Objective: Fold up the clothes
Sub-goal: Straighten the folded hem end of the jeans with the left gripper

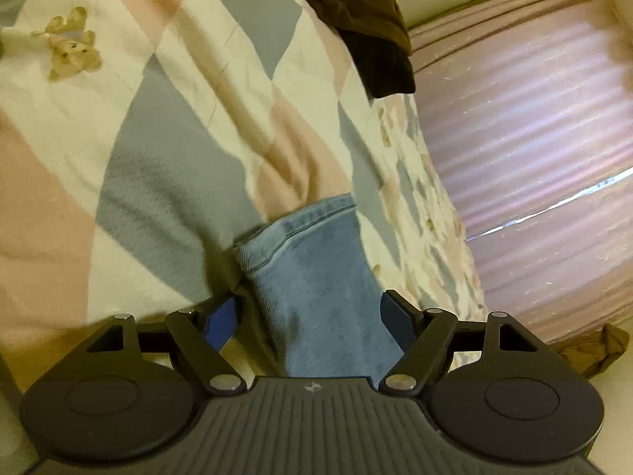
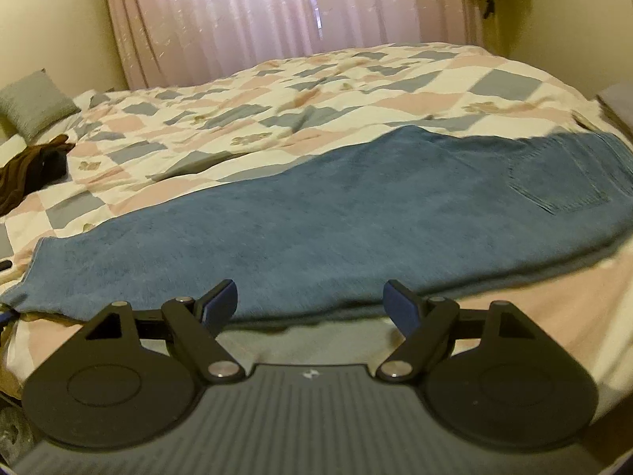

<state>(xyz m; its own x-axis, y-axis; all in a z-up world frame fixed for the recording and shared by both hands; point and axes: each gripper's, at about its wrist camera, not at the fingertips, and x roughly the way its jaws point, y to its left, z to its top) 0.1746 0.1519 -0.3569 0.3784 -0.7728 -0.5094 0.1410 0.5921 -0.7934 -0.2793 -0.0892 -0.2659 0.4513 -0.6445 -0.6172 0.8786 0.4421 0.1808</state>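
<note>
The room was dim and warm, with a yellowish cast on the walls. Daylight glowed softly through the pink curtain [image 2: 277, 12], and in the left wrist view a thin bright slit [image 1: 554, 209] of glare cut across it. Both views were soft with motion blur: the quilt [image 1: 158, 118] smeared, the jeans [image 2: 336, 217] fuzzy, seams barely crisp. A dark shadow sat beside the jeans leg under the left fingers [image 1: 221, 318]. Fisheye bending curved the bed's edges, and black vignetting clipped the corners.
</note>
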